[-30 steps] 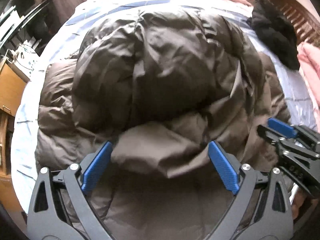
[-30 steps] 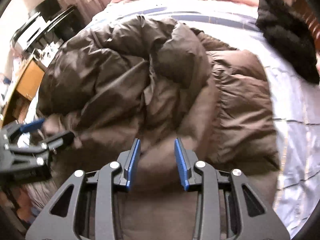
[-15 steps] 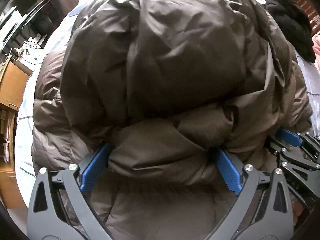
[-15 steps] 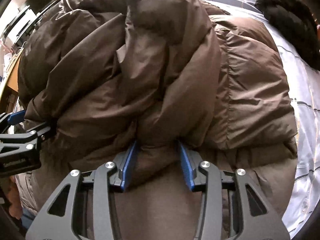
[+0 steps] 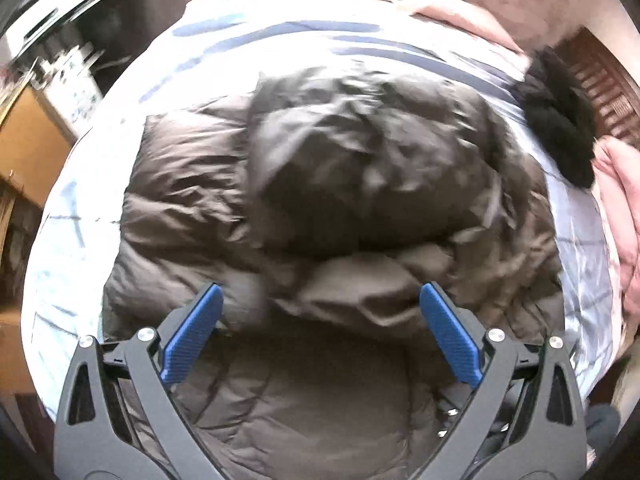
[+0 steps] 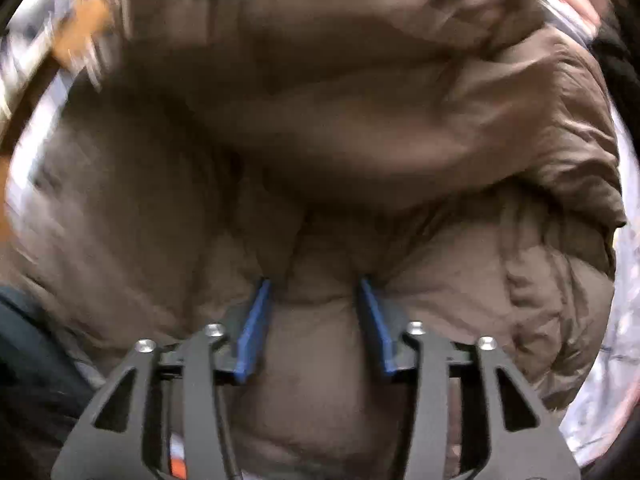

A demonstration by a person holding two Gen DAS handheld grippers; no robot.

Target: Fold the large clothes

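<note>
A large brown puffer jacket (image 5: 352, 184) lies bunched on a bed with a white, blue-striped sheet (image 5: 280, 36). My left gripper (image 5: 320, 304) is open wide and empty, raised above the jacket's near edge. In the right wrist view the jacket (image 6: 360, 128) fills the frame, blurred. My right gripper (image 6: 316, 292) is shut on a thick fold of the jacket, which bulges between its blue pads.
A black furry garment (image 5: 560, 120) lies at the bed's far right by a wooden headboard (image 5: 600, 84). Pink bedding (image 5: 624, 208) is at the right edge. A wooden cabinet (image 5: 24, 152) and cluttered furniture stand left of the bed.
My left gripper has drawn back and up from the jacket fold it was around, and the jacket has dropped onto the bed. My right gripper has pushed in closer, still holding its fold.
</note>
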